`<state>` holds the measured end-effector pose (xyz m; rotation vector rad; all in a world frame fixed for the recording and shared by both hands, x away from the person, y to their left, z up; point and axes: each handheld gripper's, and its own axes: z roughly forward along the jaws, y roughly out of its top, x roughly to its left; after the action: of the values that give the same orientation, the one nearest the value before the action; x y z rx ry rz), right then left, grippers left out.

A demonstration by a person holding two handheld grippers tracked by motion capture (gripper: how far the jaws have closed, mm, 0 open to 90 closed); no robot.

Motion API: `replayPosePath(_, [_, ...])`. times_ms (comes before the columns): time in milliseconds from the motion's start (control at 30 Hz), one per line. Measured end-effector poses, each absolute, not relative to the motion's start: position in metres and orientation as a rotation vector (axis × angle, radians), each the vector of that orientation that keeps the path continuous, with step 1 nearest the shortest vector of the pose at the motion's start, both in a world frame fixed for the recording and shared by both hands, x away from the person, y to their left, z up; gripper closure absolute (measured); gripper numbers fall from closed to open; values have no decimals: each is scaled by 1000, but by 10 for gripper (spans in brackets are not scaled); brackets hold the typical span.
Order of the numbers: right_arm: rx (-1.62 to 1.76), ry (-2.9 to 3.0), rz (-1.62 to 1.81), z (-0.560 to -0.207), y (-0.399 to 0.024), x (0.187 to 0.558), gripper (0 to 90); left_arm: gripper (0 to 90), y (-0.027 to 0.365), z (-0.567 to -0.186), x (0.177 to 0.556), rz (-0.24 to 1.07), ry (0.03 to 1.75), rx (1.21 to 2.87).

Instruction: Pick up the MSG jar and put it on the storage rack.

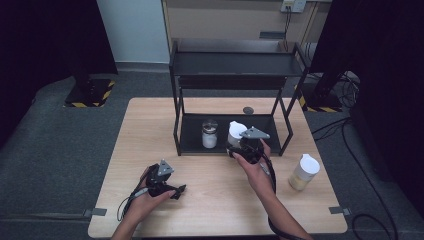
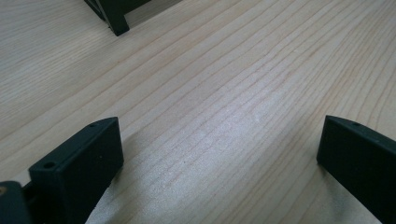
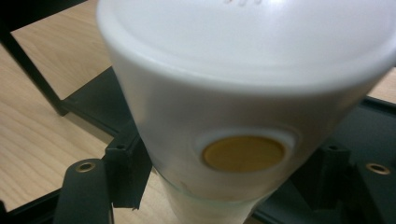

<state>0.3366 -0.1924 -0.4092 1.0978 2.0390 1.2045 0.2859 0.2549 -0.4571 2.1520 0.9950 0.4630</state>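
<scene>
My right gripper (image 1: 235,145) is shut on a jar with a white lid (image 1: 236,129), held at the front edge of the lower shelf of a black rack (image 1: 190,142). In the right gripper view the jar (image 3: 243,107) looms close, a round orange spot on the lid's side. The black jaws of this gripper (image 3: 229,186) press on it from both sides below the lid. My left gripper (image 1: 177,190) rests low over the wooden table (image 1: 210,200) near its front, pointing right. In the left gripper view this gripper (image 2: 219,154) stands open, bare wood between its jaws.
A clear jar with a silver lid (image 1: 209,134) stands on the rack's lower shelf, left of the held jar. Another white-lidded jar with yellowish contents (image 1: 303,172) stands on the table at the right. A small dark disc (image 1: 248,110) lies behind the rack.
</scene>
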Motion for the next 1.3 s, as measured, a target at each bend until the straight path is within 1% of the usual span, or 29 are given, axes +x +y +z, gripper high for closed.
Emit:
replayPosePath(433, [1110,2040,1175,-410,-187,359,314,0,255,-457,286,463,993,2153])
replayPosePath(1300, [1095,2062,1165,-413,-175,376,314,0,255,-457,286,463,994,2152])
